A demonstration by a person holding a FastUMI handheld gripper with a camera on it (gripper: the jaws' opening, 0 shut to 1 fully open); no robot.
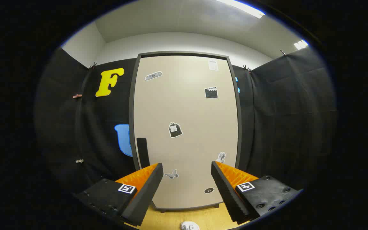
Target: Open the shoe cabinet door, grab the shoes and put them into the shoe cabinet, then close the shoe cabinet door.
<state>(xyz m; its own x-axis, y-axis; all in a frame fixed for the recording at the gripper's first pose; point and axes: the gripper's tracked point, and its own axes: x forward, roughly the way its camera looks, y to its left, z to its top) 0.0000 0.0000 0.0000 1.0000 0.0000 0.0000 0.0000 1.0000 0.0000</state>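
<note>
Ahead, black handle (pixel 142 152) on left edge of closed beige cabinet door (pixel 185 127), just above left finger. Gripper (pixel 187 171) wide open, holding nothing; door's lower part seen between fingers. Stickers scattered across door. Below, wooden floor (pixel 168 220); white shoe (pixel 189 226) partly visible between finger bases, near cabinet foot.

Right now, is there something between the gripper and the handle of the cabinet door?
Nothing visible. The open gripper faces the shut door; its black handle lies just beyond the left finger.
</note>
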